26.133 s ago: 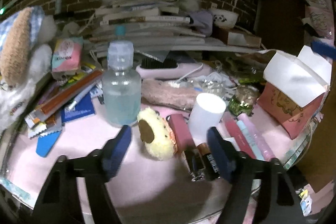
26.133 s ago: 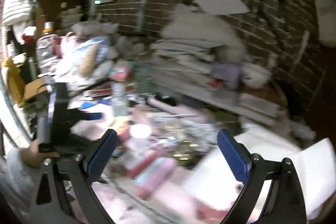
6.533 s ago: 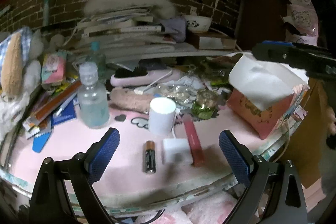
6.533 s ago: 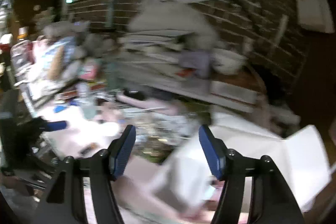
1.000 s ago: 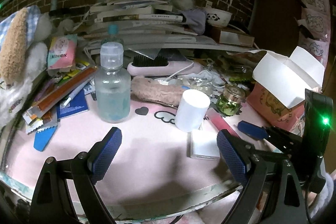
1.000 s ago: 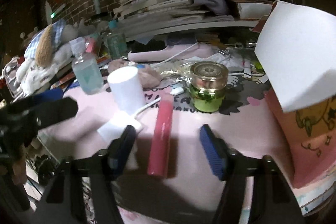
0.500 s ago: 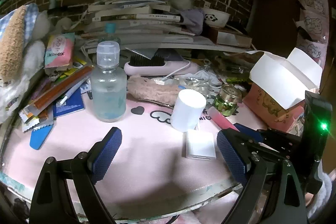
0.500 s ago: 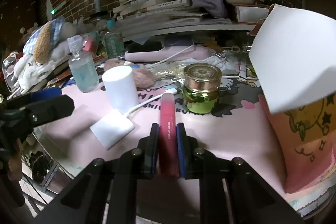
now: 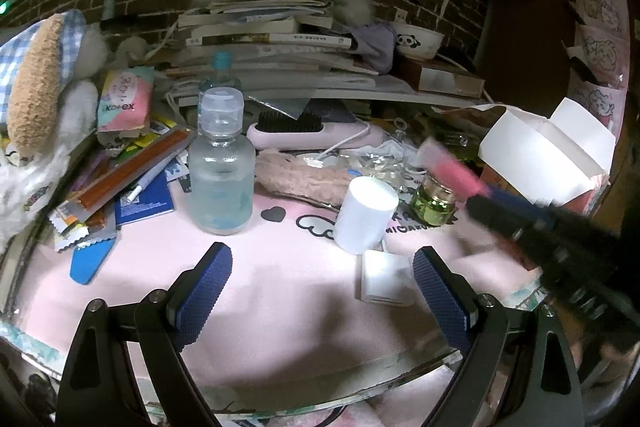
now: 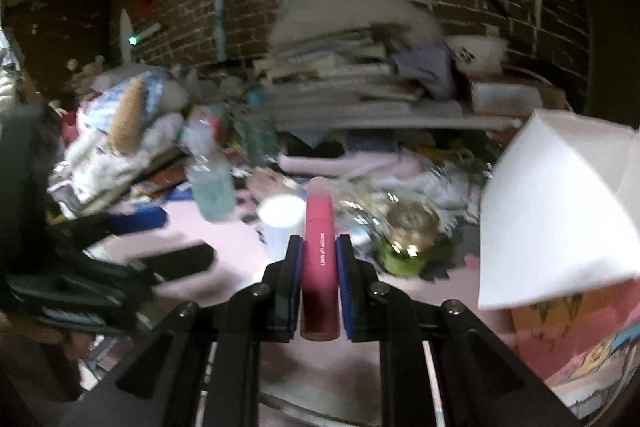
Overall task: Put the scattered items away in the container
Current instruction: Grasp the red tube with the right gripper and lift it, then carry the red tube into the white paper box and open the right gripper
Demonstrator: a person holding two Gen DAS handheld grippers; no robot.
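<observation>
The right claw (image 10: 319,267) is clenched on a pink tube (image 10: 319,251), a slim cylinder with small white lettering down its side and a paler far end, held lifted off the pink table (image 9: 280,299). The left claw (image 9: 322,291) hangs released over bare table, nothing between its pads. Beyond stand a white cup (image 9: 366,213) and a green jar (image 9: 434,201); the open pink box (image 9: 540,151) sits far right.

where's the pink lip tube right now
The lip tube is clamped in the right gripper, lifted off the table, with the green jar just to its right.
</observation>
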